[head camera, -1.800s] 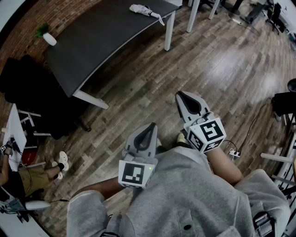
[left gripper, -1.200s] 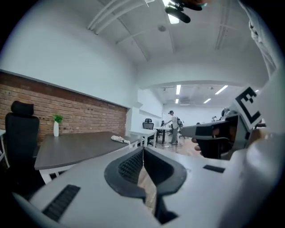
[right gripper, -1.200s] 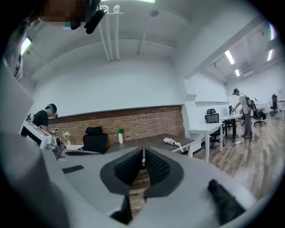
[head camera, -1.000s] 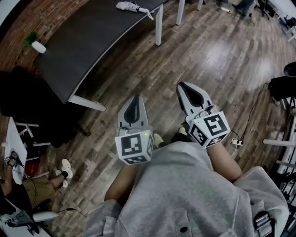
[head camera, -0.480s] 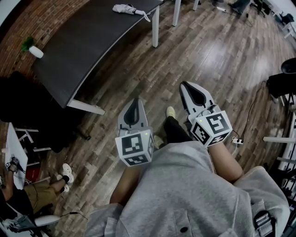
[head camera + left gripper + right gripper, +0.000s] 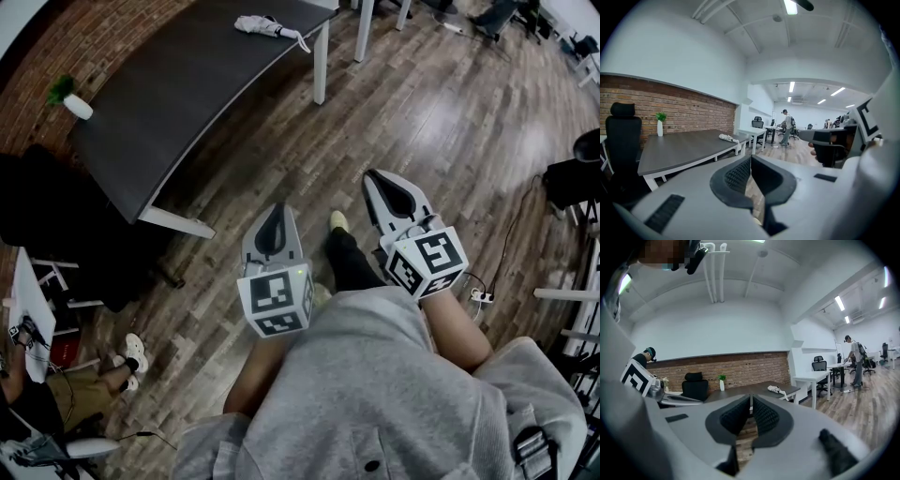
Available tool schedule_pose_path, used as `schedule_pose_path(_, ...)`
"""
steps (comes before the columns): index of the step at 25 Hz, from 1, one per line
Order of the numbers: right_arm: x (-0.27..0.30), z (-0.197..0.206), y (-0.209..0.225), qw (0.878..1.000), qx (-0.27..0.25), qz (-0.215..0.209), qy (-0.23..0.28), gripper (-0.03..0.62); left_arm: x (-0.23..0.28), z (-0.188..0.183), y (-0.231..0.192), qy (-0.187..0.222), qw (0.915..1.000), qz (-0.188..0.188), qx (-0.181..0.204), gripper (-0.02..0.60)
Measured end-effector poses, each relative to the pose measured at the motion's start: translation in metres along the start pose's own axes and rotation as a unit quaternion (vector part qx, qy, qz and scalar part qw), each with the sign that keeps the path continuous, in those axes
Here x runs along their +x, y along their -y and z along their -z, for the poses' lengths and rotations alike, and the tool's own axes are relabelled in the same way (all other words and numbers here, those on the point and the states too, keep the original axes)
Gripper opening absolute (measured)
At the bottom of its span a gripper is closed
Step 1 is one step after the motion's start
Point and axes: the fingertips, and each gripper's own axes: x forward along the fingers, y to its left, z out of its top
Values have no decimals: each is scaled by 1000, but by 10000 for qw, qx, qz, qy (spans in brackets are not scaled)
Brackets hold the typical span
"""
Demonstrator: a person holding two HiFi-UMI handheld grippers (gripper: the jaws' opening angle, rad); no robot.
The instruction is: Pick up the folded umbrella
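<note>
A folded white umbrella (image 6: 267, 26) lies near the far end of a long dark table (image 6: 178, 94); it also shows small in the left gripper view (image 6: 728, 138) and the right gripper view (image 6: 777, 390). My left gripper (image 6: 270, 210) is held in front of the person's body, well short of the table, jaws shut and empty. My right gripper (image 6: 374, 177) is beside it at the right, also shut on nothing. In both gripper views the jaw tips (image 6: 750, 158) (image 6: 750, 398) meet with no gap.
A small potted plant in a white vase (image 6: 73, 101) stands on the table's left end. A black office chair (image 6: 621, 140) sits at its near side. More desks (image 6: 815, 377) and a standing person (image 6: 787, 126) are further back. A seated person (image 6: 37, 375) is at lower left.
The view has shifted slightly, with the table and umbrella sitting a little lower and to the right in frame. The person's foot stepped forward between the grippers. Both grippers stay shut and nearly still.
</note>
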Motion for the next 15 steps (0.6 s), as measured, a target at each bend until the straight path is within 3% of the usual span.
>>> schedule_pose_path(8,25,8,6,9999,89,-68,-93,32,19,-1,-13,-84,10000,-39,1,15)
schedule_pose_path(15,53,8,41,9997,138,5,-186,32,57,-10,-16,-123,9999,-46,88,15)
